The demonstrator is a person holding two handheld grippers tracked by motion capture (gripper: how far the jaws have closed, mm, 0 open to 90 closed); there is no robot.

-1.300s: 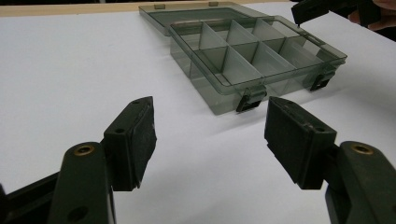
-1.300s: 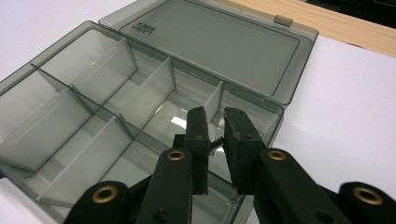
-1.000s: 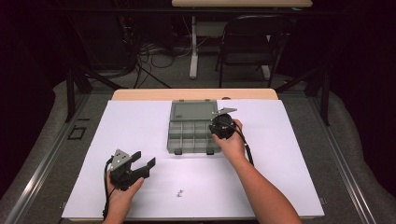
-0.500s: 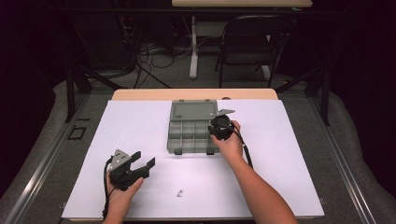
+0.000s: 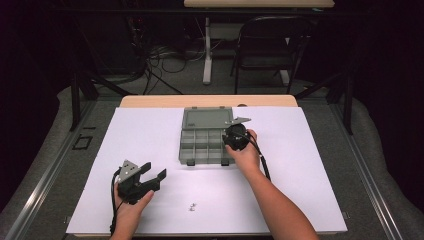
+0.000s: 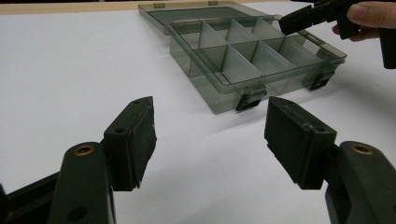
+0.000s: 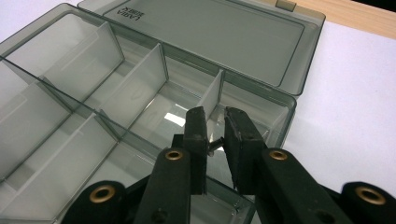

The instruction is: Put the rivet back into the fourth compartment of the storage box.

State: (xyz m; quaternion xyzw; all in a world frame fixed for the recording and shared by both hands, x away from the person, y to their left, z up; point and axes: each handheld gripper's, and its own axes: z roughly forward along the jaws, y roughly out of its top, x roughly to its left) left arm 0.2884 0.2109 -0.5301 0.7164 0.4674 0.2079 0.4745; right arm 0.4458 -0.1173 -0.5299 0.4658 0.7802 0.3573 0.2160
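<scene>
From the high view we see a bench [image 5: 150, 102] under a white sheet [image 5: 310, 165], with a grey compartment box [image 5: 206, 142] at its middle, lid [image 5: 207, 119] folded back flat toward the far edge. The right gripper [image 5: 235, 137] hangs over the box's right end, held by the right hand [image 5: 246, 152]. The left gripper [image 5: 152, 176] sits well apart, near the front left, in the left hand [image 5: 129, 207], its fingers spread wide with nothing between them. A few tiny metal bits, likely screws [image 5: 192, 206], lie on the sheet between the two forearms; too small for us to tell more. The left gripper view gives us what the high view cannot: the two wide-set finger pads [image 6: 135, 140] framing bare sheet, the box [image 6: 252, 60] beyond with its dividers and two front latches [image 6: 252, 98], and the other gripper's tip [image 6: 303, 18] poised over the box's far right corner. The right gripper view looks down into the compartments [image 7: 154, 116]. Here the fingers [image 7: 198, 135] stand nearly closed, pinching a small dark metal piece [image 7: 215, 141], a screw as best we can judge, above the back right compartment, just inside the box's right wall [image 7: 280, 123]. Raised lettering shows on the lid [image 7: 210, 37], unreadable to us.
</scene>
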